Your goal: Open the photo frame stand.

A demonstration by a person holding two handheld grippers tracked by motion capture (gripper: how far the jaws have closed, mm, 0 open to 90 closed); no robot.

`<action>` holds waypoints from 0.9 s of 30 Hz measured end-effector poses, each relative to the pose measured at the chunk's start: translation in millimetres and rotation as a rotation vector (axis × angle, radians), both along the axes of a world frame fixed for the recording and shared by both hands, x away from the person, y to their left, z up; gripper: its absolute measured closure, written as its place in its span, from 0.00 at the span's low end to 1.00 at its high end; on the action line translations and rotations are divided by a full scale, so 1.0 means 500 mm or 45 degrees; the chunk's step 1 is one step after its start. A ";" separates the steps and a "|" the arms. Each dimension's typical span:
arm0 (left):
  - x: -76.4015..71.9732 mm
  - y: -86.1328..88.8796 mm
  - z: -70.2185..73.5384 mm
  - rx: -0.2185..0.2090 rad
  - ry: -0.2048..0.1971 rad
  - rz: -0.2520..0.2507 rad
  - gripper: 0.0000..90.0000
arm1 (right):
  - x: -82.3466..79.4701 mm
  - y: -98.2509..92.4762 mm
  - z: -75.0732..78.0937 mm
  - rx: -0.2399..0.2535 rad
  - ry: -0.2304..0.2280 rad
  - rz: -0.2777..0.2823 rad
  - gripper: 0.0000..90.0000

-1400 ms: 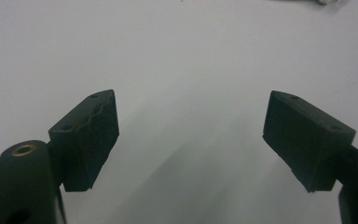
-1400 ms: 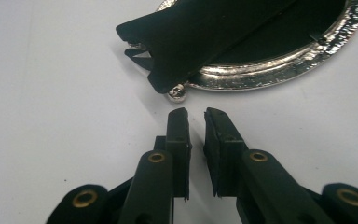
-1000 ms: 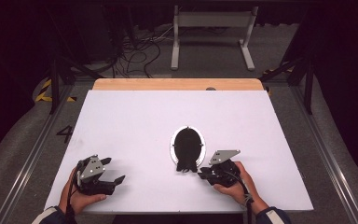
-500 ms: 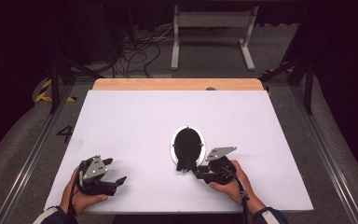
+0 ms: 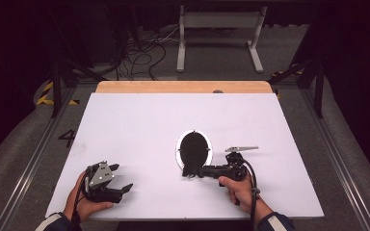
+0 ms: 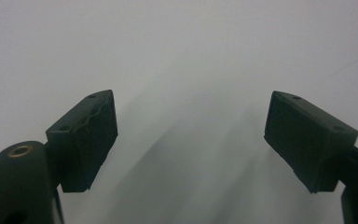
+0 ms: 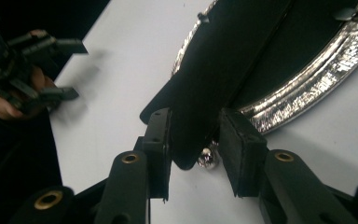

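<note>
Our right hand-held gripper (image 5: 192,172) sits just below the centre of the high view, at the lower end of the oval frame (image 5: 194,149), which lies flat on the white bench (image 5: 139,125). In the right gripper view, the frame's black strut (image 7: 214,70) runs down between the jaws. They have just been opening, and the pads (image 7: 161,140) stand so close on either side that we cannot tell whether they press on it. Our left hand-held gripper (image 5: 120,176) rests at the lower left of the high view, well apart from the frame. Its jaws are spread wide with nothing between them but bare bench.

We judge the main risk to be the strut slipping. The jaws sit near its narrow tip, beside a small screw (image 7: 207,158), so a loose hold could let it snap back flat. A sideways pull could drag the whole frame across the smooth bench, since nothing steadies its far end. A pad catching on the screw could also twist the strut at its hinge.

We see no real container on the bench. The nearest thing to one is the silver rim (image 7: 303,88), which encloses a black back panel and nothing loose
</note>
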State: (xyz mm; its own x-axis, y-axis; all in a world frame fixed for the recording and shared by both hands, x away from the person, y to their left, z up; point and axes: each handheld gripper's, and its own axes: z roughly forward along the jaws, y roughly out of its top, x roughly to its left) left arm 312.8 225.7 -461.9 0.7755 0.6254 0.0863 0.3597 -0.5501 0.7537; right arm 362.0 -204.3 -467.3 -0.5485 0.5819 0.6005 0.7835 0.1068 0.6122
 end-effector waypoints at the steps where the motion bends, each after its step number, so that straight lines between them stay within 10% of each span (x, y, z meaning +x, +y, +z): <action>1: 0.000 0.000 0.000 0.001 0.002 -0.005 0.20 | 0.002 0.000 0.000 0.022 0.009 -0.014 0.72; 12: -0.002 -0.002 0.000 0.029 -0.008 -0.013 0.19 | 0.001 -0.004 0.001 -0.066 0.028 0.002 0.71; 17: -0.003 -0.003 0.000 0.033 -0.011 -0.020 0.19 | -0.017 0.016 0.014 -0.219 -0.083 0.151 0.68; 27: -0.002 -0.005 -0.002 0.047 -0.002 -0.021 0.19 | -0.035 0.049 0.031 -0.470 -0.277 0.232 0.69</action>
